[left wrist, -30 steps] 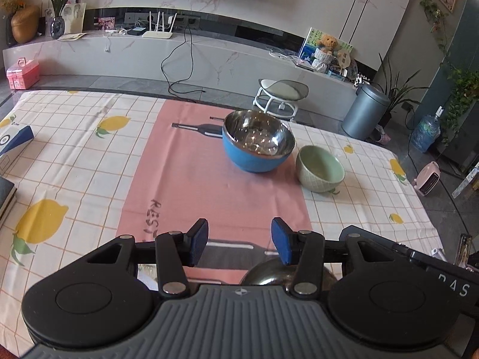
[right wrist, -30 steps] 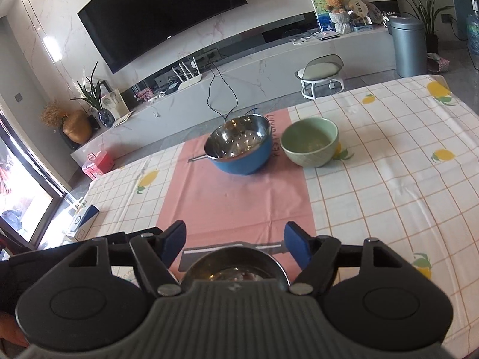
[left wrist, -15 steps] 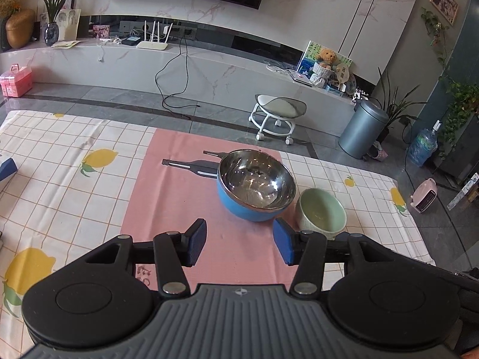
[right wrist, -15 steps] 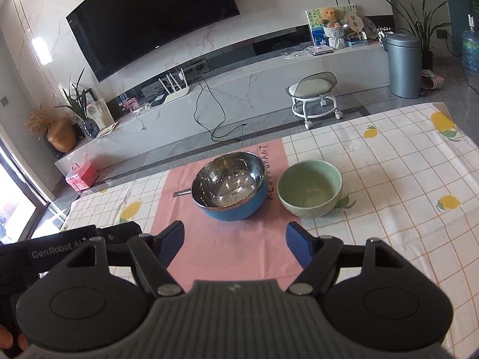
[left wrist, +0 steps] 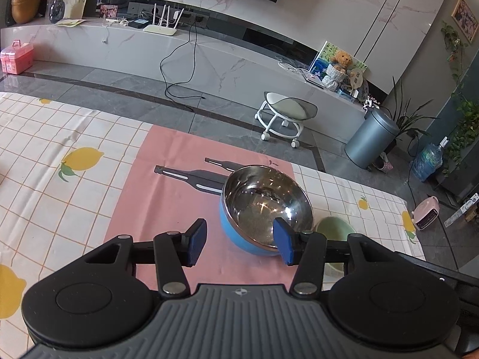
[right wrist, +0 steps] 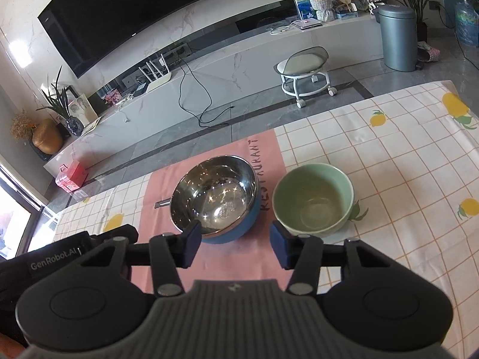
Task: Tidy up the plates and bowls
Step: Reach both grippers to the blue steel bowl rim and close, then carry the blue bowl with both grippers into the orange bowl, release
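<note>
1. Steel bowl, blue outside, sits upright on the pink mat, near the table's far edge.
2. Green bowl stands upright just right of the steel bowl, on the lemon cloth at the mat's edge. Small gap between the two; both empty.
3. Left gripper: jaws spread, nothing between the pads. It's above the mat on the near side of the steel bowl; right pad overlaps the bowl's rim in the left wrist view, contact can't be told.
4. Right gripper: jaws closing, nothing between them, only bare mat. It's short of both bowls and aimed at the gap between them.
5. Green bowl is mostly hidden behind the left gripper's right finger in the left wrist view.
6. Bkgd: stool, bin, TV on the marble wall.
</note>
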A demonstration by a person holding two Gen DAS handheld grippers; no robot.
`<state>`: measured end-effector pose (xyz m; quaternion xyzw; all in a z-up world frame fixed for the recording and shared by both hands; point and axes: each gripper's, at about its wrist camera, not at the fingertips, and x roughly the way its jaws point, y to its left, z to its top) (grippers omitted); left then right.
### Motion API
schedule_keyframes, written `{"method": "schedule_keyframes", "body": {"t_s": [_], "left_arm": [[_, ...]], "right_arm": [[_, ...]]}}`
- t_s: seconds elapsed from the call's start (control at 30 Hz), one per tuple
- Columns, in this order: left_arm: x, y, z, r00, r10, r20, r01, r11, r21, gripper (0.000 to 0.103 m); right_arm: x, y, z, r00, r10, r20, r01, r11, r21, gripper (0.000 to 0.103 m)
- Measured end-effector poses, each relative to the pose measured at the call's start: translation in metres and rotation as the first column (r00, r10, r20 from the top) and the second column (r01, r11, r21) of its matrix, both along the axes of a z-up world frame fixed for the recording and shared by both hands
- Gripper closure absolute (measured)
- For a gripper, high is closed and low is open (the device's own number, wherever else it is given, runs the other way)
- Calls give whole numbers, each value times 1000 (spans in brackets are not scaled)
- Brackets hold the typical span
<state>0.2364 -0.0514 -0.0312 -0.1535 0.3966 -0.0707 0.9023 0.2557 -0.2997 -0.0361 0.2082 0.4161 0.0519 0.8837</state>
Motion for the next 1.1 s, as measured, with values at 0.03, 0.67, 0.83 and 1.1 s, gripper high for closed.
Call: {"method": "schedule_keyframes", "body": {"t_s": [0.03,0.67,0.83,1.1], "left_arm": [[5,0,-3,1000,2,-4,-2,1000,1,45],[65,-12,-57,993,11,-119,-6,999,40,79],[66,-18,-56,993,6,-116,0,999,55,87],[52,-18,-40,991,19,-136,-5,995,97,88]], "right_arm": [[5,1,-2,1000,2,-6,-2,1000,7,55],[73,21,-52,995,25,-96,-28,999,-37,80],[79,17,-61,993,18,-116,-22,999,-33,87],[69,16,-56,994,11,-112,-11,1000,1,90]]}}
